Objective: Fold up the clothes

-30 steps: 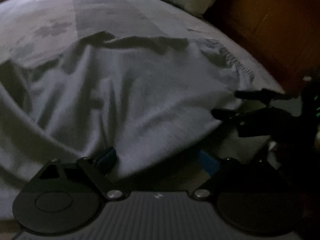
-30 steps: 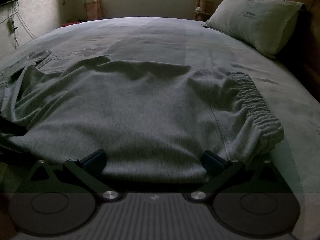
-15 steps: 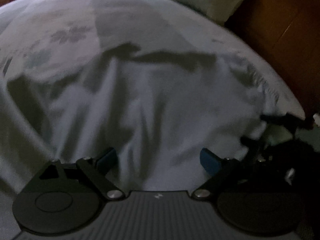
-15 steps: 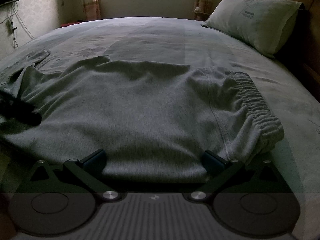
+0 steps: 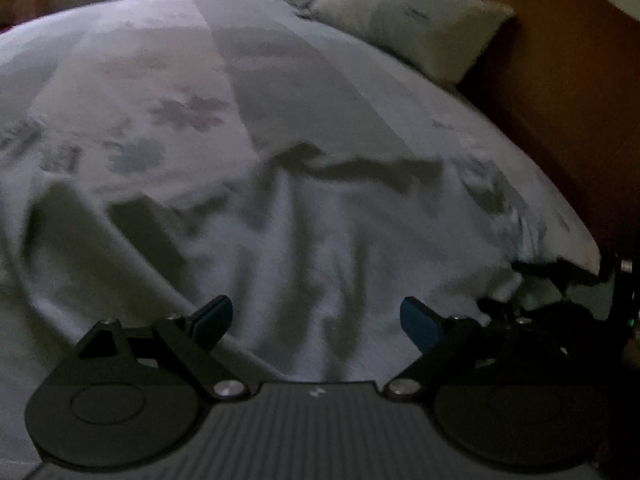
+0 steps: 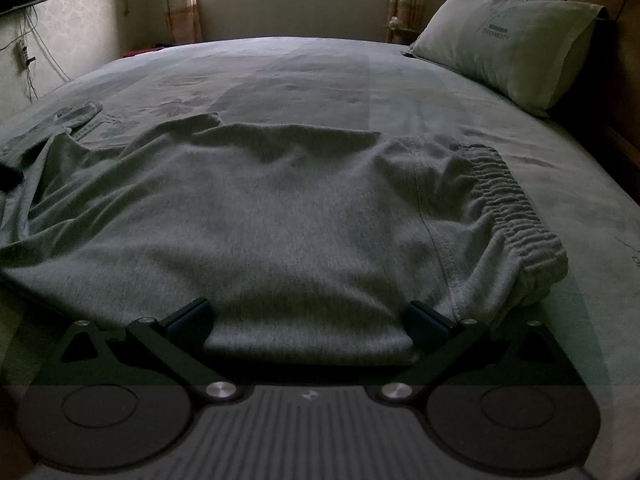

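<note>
Since the grey pants [image 6: 280, 216] lie spread out, rumpled and unfolded on the bed [image 6: 440, 92], with both the left gripper [image 5: 316, 320] and right gripper [image 6: 308, 320] spread wide and holding nothing, I'd say folding has barely started.

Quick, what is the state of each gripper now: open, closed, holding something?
Left gripper: open, holding nothing, above the grey pants.
Right gripper: open wide, pants' near edge between its fingers, not pinched.

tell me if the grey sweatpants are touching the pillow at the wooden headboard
Apart. The right wrist view shows the grey sweatpants ending at their elastic waistband, with a bare stretch of bedsheet between them and the pillow.
</note>
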